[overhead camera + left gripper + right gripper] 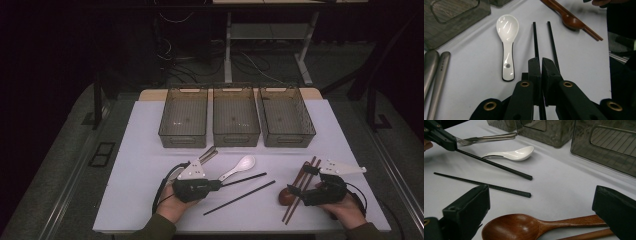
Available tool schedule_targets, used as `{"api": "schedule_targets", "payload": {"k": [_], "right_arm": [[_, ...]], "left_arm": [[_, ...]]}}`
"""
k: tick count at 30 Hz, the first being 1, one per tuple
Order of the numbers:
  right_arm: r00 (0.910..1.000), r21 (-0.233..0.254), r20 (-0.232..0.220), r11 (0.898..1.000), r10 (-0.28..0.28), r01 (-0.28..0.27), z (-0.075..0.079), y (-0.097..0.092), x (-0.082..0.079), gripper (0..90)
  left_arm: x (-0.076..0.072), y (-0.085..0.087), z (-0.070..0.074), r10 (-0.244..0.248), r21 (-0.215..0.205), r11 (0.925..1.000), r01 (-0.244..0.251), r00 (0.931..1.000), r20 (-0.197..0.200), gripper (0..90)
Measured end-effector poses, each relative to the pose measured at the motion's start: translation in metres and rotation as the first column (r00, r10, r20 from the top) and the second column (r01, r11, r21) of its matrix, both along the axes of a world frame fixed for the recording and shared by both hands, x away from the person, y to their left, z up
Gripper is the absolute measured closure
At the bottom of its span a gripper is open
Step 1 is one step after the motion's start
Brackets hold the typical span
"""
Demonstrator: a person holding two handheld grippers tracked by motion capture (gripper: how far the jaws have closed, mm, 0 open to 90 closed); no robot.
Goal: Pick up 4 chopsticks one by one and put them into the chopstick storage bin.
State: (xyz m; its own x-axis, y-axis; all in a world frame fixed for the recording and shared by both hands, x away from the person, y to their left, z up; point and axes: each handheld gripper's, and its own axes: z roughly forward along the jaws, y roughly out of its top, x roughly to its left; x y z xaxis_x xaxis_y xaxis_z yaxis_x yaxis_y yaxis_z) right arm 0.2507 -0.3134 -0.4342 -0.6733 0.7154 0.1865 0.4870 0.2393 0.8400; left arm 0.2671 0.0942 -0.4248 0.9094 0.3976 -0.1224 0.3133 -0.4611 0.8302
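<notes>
My left gripper (220, 184) pinches one black chopstick (245, 179) by its end so I can lift it off the table (135, 165), while my right gripper (541, 215) waits wide open over the brown spoon (524, 226), touching nothing.

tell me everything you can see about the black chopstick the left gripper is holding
The thin black chopstick is a straight, matte, square-edged stick, plastic or lacquered wood by its look. The left gripper is shut on one end, and the rest juts out over the white table, its far tip low by the surface. Its twin black chopstick lies loose alongside, apart from it. A white ceramic spoon rests nearby, not touching.
</notes>
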Motion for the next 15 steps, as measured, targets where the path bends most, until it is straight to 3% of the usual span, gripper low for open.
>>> {"api": "schedule_targets", "payload": {"k": [15], "right_arm": [[1.0, 0.013, -0.004, 1.0, 0.002, -0.002, 0.0, 0.0, 0.001, 1.3]], "left_arm": [[0.009, 0.001, 0.012, 0.001, -0.048, 0.9988, 0.0, 0.9998, 0.021, 85.9]]}}
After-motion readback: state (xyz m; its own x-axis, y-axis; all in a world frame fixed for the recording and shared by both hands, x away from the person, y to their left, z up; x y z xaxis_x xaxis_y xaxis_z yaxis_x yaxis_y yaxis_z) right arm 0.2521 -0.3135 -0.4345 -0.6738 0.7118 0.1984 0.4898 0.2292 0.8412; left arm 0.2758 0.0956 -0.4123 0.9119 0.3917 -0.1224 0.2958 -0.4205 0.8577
